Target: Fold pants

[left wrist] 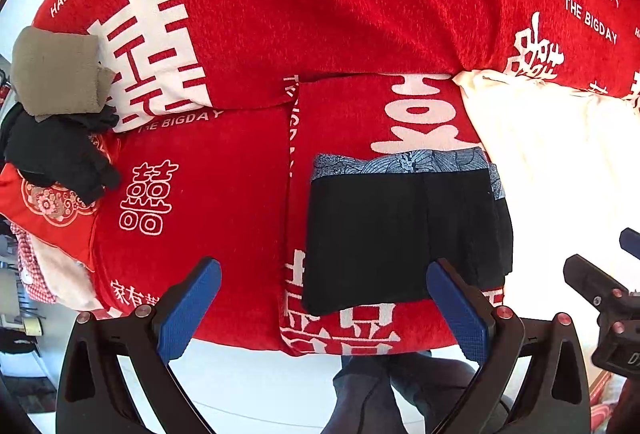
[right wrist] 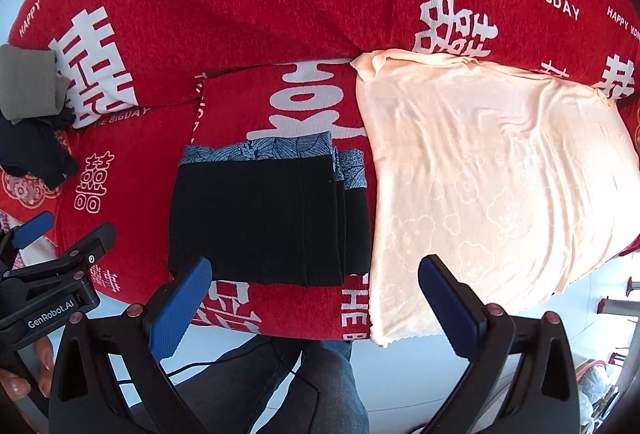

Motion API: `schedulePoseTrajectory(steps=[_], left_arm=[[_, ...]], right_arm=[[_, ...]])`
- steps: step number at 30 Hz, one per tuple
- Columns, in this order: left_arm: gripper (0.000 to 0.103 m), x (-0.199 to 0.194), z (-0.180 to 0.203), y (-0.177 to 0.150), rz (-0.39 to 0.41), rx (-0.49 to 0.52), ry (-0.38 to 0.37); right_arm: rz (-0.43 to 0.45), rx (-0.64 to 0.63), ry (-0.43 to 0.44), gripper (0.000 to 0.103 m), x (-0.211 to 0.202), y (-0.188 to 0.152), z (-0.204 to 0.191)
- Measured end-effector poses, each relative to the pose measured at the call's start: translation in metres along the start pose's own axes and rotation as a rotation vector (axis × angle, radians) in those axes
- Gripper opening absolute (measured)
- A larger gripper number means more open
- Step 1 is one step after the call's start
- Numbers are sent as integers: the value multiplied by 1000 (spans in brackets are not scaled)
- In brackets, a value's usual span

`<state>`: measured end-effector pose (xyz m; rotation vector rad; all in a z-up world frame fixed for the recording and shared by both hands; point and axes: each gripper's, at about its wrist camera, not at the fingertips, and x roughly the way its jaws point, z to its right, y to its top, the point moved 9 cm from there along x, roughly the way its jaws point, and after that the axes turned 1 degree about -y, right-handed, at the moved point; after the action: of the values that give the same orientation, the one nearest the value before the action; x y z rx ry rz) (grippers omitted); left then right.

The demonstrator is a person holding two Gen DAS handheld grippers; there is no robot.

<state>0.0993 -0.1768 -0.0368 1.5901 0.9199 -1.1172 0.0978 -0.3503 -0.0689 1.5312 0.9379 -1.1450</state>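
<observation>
Pants (left wrist: 396, 234), black, folded into a rectangle with patterned blue-grey band at 12 o'clock edge, lie on red blanket (left wrist: 248, 46). Left tool (left wrist: 324, 308) spread wide, empty, hovering. Right tool (right wrist: 316, 304) likewise spread, empty. Cream towel (right wrist: 480, 162) at 3 o'clock, touching pants.

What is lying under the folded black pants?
The folded black pants lie on the red sofa cover with white characters, beside the cream towel. The blue-patterned waistband shows at the far edge. Whatever lies inside the folds is covered.
</observation>
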Motion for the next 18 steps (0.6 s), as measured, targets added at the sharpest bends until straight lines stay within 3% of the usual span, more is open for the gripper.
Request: schedulePoseTrajectory(steps=[18], left_arm=[[103,-1,4,-4,-10,65,4]], right_arm=[[-16,-15,-30,103,8,-12,-7]])
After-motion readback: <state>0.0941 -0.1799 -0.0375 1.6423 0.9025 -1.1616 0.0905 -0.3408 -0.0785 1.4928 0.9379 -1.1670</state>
